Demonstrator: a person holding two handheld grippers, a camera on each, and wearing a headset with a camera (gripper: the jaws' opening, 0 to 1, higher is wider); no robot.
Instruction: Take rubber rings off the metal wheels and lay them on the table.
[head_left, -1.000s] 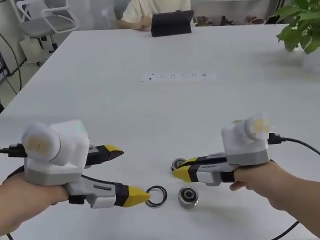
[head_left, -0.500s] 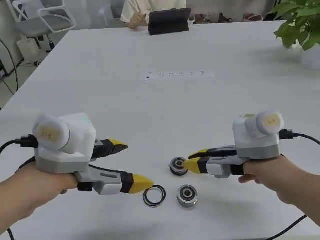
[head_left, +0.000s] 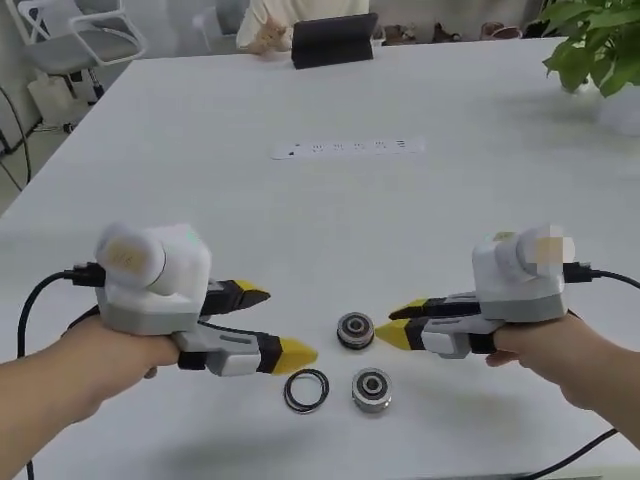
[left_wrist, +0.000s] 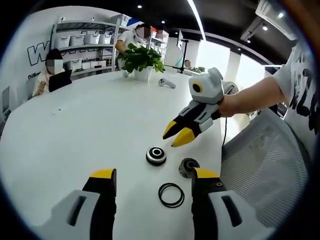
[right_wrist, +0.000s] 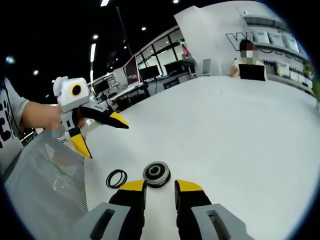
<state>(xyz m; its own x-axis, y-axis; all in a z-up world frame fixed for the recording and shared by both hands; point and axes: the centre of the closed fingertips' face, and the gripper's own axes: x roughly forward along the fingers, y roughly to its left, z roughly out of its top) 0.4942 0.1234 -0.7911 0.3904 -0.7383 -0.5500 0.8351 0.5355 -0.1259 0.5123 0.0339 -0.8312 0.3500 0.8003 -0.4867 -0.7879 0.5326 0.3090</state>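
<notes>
A wheel with a black rubber ring (head_left: 355, 330) (left_wrist: 156, 155) (right_wrist: 157, 173) stands on the white table (head_left: 330, 220). Nearer me sits a bare metal wheel (head_left: 371, 389) (left_wrist: 189, 167), and left of it a loose rubber ring (head_left: 306, 390) (left_wrist: 171, 194) (right_wrist: 116, 178) lies flat. My left gripper (head_left: 275, 322) (left_wrist: 154, 176) (right_wrist: 104, 136) hovers open and empty, up and left of the loose ring. My right gripper (head_left: 393, 321) (right_wrist: 160, 187) (left_wrist: 176, 134) points at the ringed wheel from the right, a little short of it, jaws narrowly apart and empty.
A power strip (head_left: 345, 148) lies mid-table. At the far end a person sits behind a dark tablet (head_left: 330, 42). A plant (head_left: 590, 50) is at the far right, a chair (head_left: 80, 40) at the far left. Cables trail from both grippers.
My left gripper has lifted away from the loose ring. The right gripper has drawn back to the right, off the ringed wheel. The wheels and ring lie as before.
</notes>
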